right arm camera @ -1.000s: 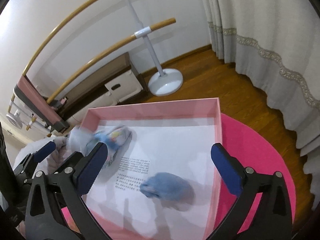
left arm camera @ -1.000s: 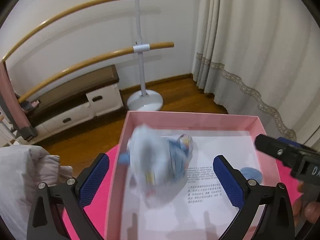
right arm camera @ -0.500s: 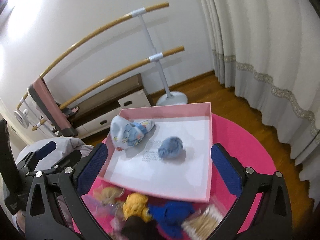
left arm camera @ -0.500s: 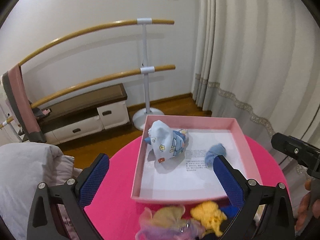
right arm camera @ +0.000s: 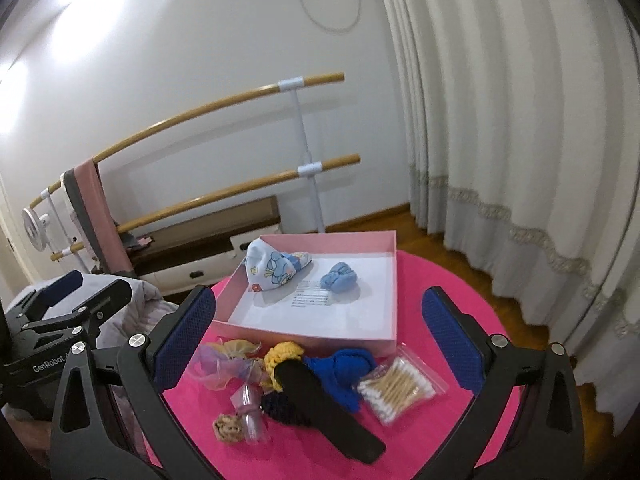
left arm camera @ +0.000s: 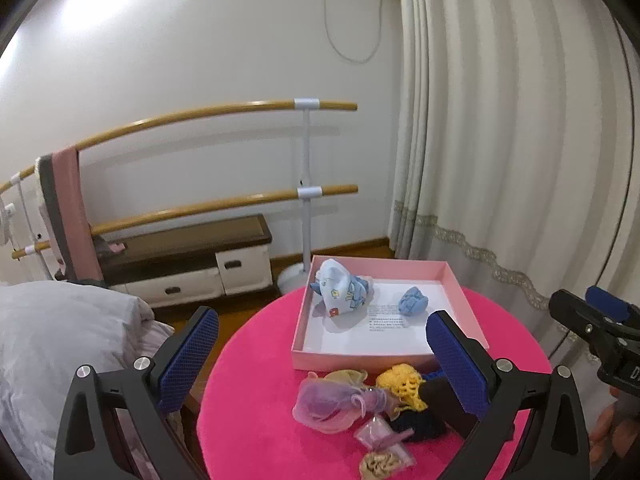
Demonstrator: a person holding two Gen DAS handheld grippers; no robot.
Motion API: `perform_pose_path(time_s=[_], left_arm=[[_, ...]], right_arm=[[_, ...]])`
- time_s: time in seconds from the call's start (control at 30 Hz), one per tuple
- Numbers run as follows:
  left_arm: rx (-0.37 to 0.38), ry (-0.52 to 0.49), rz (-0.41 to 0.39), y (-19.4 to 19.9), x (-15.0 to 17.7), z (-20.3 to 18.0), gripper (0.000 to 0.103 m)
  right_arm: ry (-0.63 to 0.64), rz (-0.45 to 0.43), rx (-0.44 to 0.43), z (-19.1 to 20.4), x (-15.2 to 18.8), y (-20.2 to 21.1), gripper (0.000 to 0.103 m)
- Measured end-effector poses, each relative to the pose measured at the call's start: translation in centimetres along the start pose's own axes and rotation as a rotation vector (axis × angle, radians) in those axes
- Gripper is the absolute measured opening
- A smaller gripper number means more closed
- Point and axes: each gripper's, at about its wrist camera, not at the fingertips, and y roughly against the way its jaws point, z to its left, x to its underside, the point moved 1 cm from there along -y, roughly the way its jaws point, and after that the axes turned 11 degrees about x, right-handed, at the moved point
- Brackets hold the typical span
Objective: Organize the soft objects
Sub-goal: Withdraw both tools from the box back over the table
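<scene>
Jaws on the left gripper and right gripper stand wide open and empty above the round pink bench. The shallow pink cardboard box holds a printed pale-blue cloth and a light-blue knitted ball. Next, lower over one loose piece, e.g. the yellow crocheted scrunchie, centre it between the jaws, close gently, and lift clear of neighbouring items.

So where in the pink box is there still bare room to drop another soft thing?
The pink box is bare along its near wall and right side. Its far left corner holds the printed cloth, the blue bundle beside it.
</scene>
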Motion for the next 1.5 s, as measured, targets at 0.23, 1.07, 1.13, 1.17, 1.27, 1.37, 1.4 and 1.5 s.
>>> perform_pose_path(time_s=[0.23,1.07,1.13,1.17,1.27,1.37,1.4,1.5], left_arm=[[-0.010,-0.016,-0.050,5.2,4.8,-1.9,0.103],[0.001,0.026,-0.039,11.7,6.6,-3.0,0.103],[0.000,0.025,-0.038,11.5,6.5,-3.1,0.103],[-0.001,0.023,-0.037,11.4,6.4,-3.1,0.103],[-0.002,0.023,-0.036,11.3,6.7,-3.1,0.103],[-0.001,0.024,-0.033,11.2,6.7,-3.0,0.103],[-0.002,0.024,-0.030,11.0,6.9,-2.9,0.103],[-0.005,0.031,-0.018,10.6,7.1,-2.6,0.103]], right_arm=[[0.015,-0.064,0.058,0.2,2.4,4.7,0.103],[0.046,-0.125,0.087,1.3,6.2,10.2,0.103],[0.047,-0.124,0.085,1.4,6.3,10.2,0.103],[0.047,-0.124,0.084,1.3,6.3,10.2,0.103],[0.046,-0.118,0.079,1.3,6.4,10.2,0.103],[0.047,-0.109,0.077,1.3,6.5,10.0,0.103],[0.046,-0.107,0.076,1.3,6.5,9.8,0.103],[0.049,-0.095,0.079,1.2,6.6,9.4,0.103]])
